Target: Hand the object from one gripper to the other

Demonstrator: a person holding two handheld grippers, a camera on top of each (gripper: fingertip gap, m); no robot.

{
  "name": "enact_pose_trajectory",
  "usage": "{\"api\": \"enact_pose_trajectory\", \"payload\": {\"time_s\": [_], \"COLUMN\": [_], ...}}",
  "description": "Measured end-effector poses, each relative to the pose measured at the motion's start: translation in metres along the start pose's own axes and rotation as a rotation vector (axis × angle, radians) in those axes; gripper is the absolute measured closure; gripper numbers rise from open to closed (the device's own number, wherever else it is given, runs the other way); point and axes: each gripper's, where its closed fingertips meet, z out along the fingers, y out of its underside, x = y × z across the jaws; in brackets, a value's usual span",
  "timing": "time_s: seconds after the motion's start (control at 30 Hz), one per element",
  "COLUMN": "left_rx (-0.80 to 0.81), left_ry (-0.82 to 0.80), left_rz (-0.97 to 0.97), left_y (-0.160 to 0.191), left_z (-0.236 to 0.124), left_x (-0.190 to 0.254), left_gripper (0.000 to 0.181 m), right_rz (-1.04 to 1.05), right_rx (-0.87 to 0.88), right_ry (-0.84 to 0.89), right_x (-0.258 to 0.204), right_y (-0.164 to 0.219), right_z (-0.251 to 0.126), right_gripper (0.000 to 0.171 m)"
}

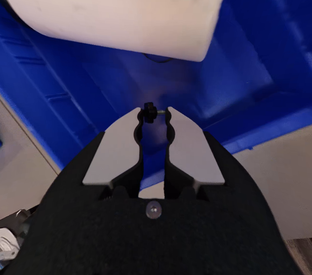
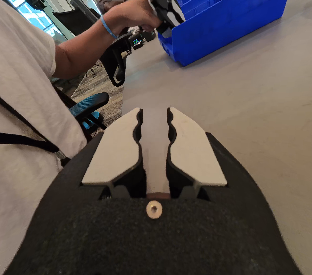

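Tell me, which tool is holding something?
The left tool, inside the blue bin, pinches a small black-knobbed screw at its tips. The right tool holds nothing, over the grey table.

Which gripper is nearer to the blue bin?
Left. The left gripper is inside the blue bin, holding a black knob screw; the right gripper hovers over bare table, far away.

A grey table (image 2: 236, 98) fills the right side of the right wrist view, its surface smooth and matte under even indoor light. Past its left edge lies a mottled grey carpet (image 2: 101, 84). Black office chairs stand there: one armrest (image 2: 91, 103) near, another chair (image 2: 116, 57) farther back. Tall windows (image 2: 33, 13) at the upper left let in daylight. A dark monitor (image 2: 84, 8) stands before them, though what lies behind it is too blurred to tell.
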Motion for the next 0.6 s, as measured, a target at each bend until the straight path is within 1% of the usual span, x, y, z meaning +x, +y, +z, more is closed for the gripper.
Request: {"api": "enact_pose_trajectory", "payload": {"time_s": [0.17,0.33,0.4,0.47,0.53,0.6], "left_rx": [0.183,0.434,0.567,0.700,0.818,0.894], "left_ry": [-0.100,-0.134,-0.118,-0.099,-0.052,-0.040], "left_rz": [0.033,0.110,0.178,0.232,0.312,0.395], "left_y": [-0.021,-0.060,-0.084,-0.110,-0.134,-0.155], "left_z": [-0.049,-0.100,-0.120,-0.139,-0.154,-0.162], "left_x": [0.003,0.031,0.053,0.079,0.116,0.151], "left_gripper": [0.157,0.157,0.157,0.158,0.158,0.158], "right_rz": [0.003,0.041,0.051,0.084,0.154,0.210], "right_rx": [-0.002,0.033,0.035,0.041,0.072,0.110], "right_ry": [0.012,0.006,0.009,0.024,0.003,-0.034], "right_x": [0.002,0.012,0.025,0.044,0.058,0.067], "right_y": [-0.001,-0.009,-0.016,-0.030,-0.053,-0.077], "right_z": [0.002,0.002,0.003,0.006,0.008,0.010], "right_gripper": [0.144,0.144,0.144,0.142,0.135,0.128]}}
